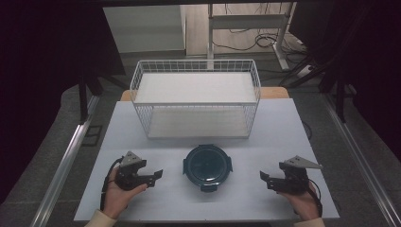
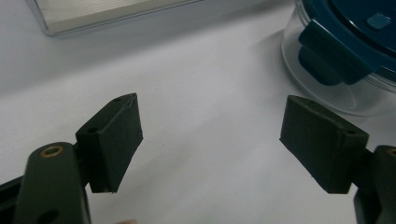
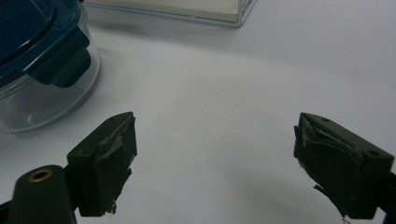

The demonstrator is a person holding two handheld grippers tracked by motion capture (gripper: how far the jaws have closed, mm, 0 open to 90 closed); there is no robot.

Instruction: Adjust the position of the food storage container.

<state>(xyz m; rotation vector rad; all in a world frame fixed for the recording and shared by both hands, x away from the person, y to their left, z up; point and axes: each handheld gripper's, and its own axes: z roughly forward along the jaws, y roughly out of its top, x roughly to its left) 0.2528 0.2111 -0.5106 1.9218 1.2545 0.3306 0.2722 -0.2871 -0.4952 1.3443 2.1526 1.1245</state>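
I take the round container (image 1: 207, 166) as my landmark: it sits on the table (image 1: 142, 127) just in front of the white wire basket (image 1: 196, 97), between my two tools. My left hand-held gripper (image 1: 157, 175) lies to the container's left, jaws spread apart with nothing between them; my right hand-held gripper (image 1: 263, 178) lies to its right, likewise spread and empty, neither touching it. I judge the container rigid, its clear wall (image 2: 322, 91) smooth and likely slippery, possibly glass and so breakable and not light. The dark blue lid (image 2: 355, 28) carries clip flaps (image 3: 63, 63) at its rim. I would grip across the lid's rim at opposite flaps, or pinch one flap squarely, rather than the slick wall.
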